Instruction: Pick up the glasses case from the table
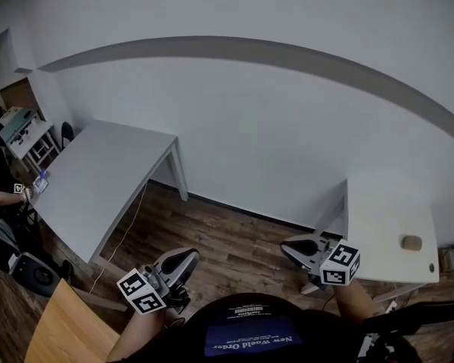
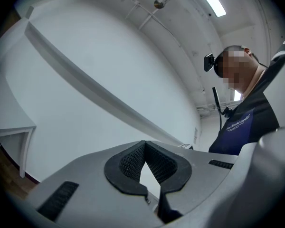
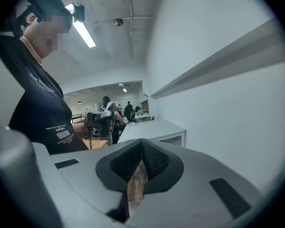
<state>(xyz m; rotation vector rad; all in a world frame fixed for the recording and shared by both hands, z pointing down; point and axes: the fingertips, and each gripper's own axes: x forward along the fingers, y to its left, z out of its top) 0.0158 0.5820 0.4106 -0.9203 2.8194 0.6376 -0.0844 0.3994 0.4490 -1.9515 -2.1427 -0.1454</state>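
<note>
The glasses case (image 1: 412, 242) is a small beige oval lying near the right end of a small white table (image 1: 382, 218) at the right of the head view. My right gripper (image 1: 286, 246) is held over the wooden floor to the left of that table, well apart from the case. Its jaws are shut with nothing between them, and the tips meet in the right gripper view (image 3: 141, 141). My left gripper (image 1: 191, 254) hangs lower left over the floor. It too is shut and empty, with its tips together (image 2: 145, 144) and pointing at the white wall. Neither gripper view shows the case.
A long grey table (image 1: 98, 176) stands at the left, with a cable hanging off its front edge. A speaker (image 1: 34, 274) and a wooden board (image 1: 60, 327) lie at the lower left. People and desks (image 3: 128, 113) are further back in the room.
</note>
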